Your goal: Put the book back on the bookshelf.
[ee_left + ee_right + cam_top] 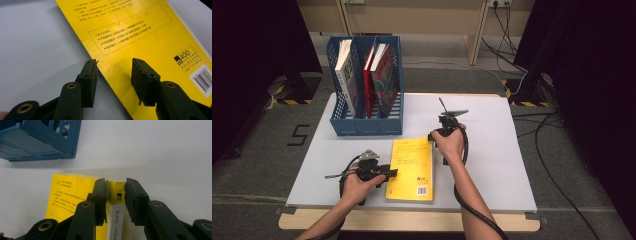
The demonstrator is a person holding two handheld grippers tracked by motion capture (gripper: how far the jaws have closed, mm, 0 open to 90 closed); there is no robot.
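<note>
Step in hand: taking hold of the yellow book [411, 169], which lies flat, back cover up, on the white surface [492, 165] just in front of the blue file rack [367, 125]. The likely aim is to stand it in the rack beside the three books [368, 80] already upright there.

Right claw [116, 195]: spread, straddling the spine at the book's far corner; the jaws flank the spine and the pads do not appear to press on it. Left claw [113, 75]: spread, one jaw over the cover near the long edge, the other over the bare surface; nothing is pinched.

Next move, as judged: close the right claw on the spine, lift that edge, and let the left claw steady or pinch the opposite edge.

The book is a thin paperback: yellow cover, printed text box, barcode [203, 80] at one corner, white spine with dark lettering. Slight scuffs show on the cover
</note>
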